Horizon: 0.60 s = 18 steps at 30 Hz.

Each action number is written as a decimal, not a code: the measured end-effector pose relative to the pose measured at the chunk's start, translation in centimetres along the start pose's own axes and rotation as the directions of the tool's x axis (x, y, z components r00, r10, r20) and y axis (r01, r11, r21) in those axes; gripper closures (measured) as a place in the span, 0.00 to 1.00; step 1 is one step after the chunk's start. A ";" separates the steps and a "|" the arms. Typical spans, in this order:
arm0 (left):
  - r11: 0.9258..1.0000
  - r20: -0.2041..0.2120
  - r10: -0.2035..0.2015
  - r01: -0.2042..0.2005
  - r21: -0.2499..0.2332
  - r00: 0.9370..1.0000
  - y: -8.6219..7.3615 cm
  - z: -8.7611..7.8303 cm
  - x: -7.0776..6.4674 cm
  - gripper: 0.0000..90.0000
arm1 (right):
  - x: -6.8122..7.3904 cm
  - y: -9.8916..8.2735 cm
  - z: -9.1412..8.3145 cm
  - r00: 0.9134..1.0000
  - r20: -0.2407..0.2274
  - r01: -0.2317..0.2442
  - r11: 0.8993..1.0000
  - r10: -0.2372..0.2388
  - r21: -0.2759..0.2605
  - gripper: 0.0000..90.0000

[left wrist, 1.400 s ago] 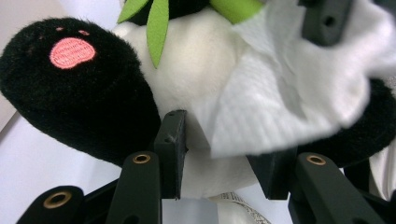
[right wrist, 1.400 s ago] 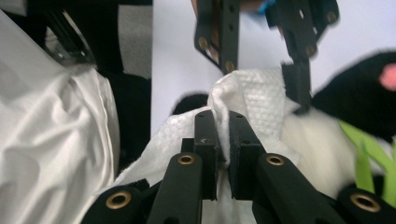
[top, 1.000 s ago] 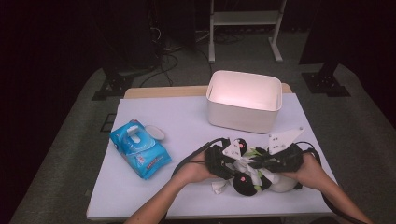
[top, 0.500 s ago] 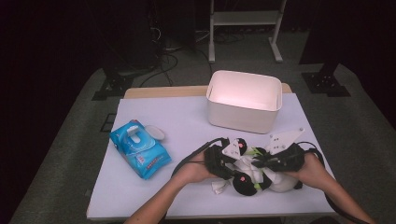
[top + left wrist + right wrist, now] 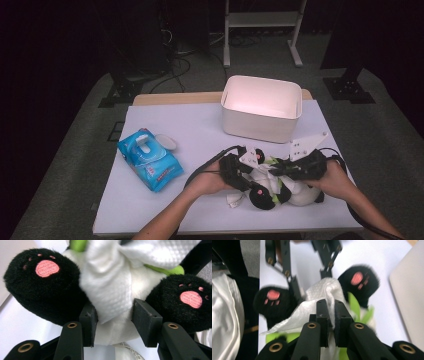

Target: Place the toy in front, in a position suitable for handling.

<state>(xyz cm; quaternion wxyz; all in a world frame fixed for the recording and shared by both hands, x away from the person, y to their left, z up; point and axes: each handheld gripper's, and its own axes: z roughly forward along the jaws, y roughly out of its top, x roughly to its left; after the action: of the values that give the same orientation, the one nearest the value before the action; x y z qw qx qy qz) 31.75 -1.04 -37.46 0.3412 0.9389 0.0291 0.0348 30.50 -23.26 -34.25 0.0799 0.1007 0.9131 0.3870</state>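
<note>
Nothing visibly shifted since before; left claw (image 5: 113, 322) half-spread around white wipe (image 5: 110, 285), right claw (image 5: 331, 315) pinching it.

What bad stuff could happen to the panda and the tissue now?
The right gripper pinches just one fold of the wipe, so a hard pull might tear it or let it slip out. The left gripper has the panda and wipe between its jaws, which have just been opening, so the toy may shift or flop. The two grippers are very close and could bump.

left tongs (image 5: 113, 322) eased apart (slightly), wipe (image 5: 110, 287) between
</note>
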 end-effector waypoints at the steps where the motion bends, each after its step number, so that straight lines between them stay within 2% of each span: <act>1: 1.000 -0.004 0.007 -0.007 0.007 1.000 0.1 0.0 -0.1 0.60 | -0.1 0.2 0.0 1.000 0.000 0.003 1.000 -0.003 -0.004 0.93; 4: 1.000 -0.005 0.009 -0.009 0.011 1.000 0.0 0.0 -0.1 0.60 | -0.8 1.3 0.4 1.000 0.010 0.028 1.000 -0.028 0.012 0.93; 7: 1.000 -0.005 0.004 -0.004 0.016 1.000 -0.3 0.0 -0.1 0.60 | -1.6 1.5 0.6 0.999 0.019 0.038 0.998 -0.039 0.048 0.93; 9: 1.000 -0.006 -0.008 0.008 0.012 1.000 -0.5 0.0 -0.1 0.61 | -2.3 1.0 0.3 0.999 0.025 0.021 0.998 -0.023 0.066 0.93; 10: 1.000 -0.007 0.000 0.000 0.020 1.000 -0.5 0.0 0.0 0.61 | -2.7 0.7 0.1 1.000 0.024 0.005 0.998 -0.007 0.070 0.93; 12: 1.000 -0.009 -0.015 0.015 0.006 1.000 -0.6 0.0 0.0 0.61 | -3.1 -0.2 -0.3 1.000 0.012 -0.028 0.997 0.027 0.066 0.93; 15: 1.000 -0.024 -0.004 0.004 -0.004 1.000 -0.3 -0.4 0.0 0.61 | -2.9 -0.8 -0.3 0.999 0.000 -0.037 0.997 0.037 0.065 0.93; 18: 0.999 -0.025 -0.016 0.015 -0.048 1.000 0.2 -0.9 -0.1 0.62 | -2.2 -1.0 -0.1 0.999 -0.023 -0.045 0.997 0.046 0.060 0.93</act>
<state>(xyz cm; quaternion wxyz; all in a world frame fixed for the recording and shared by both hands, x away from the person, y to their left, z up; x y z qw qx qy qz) 31.62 -0.61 -36.64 0.3633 0.9297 0.0398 0.0446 32.45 -24.56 -34.76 0.0570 0.1192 0.9226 0.3626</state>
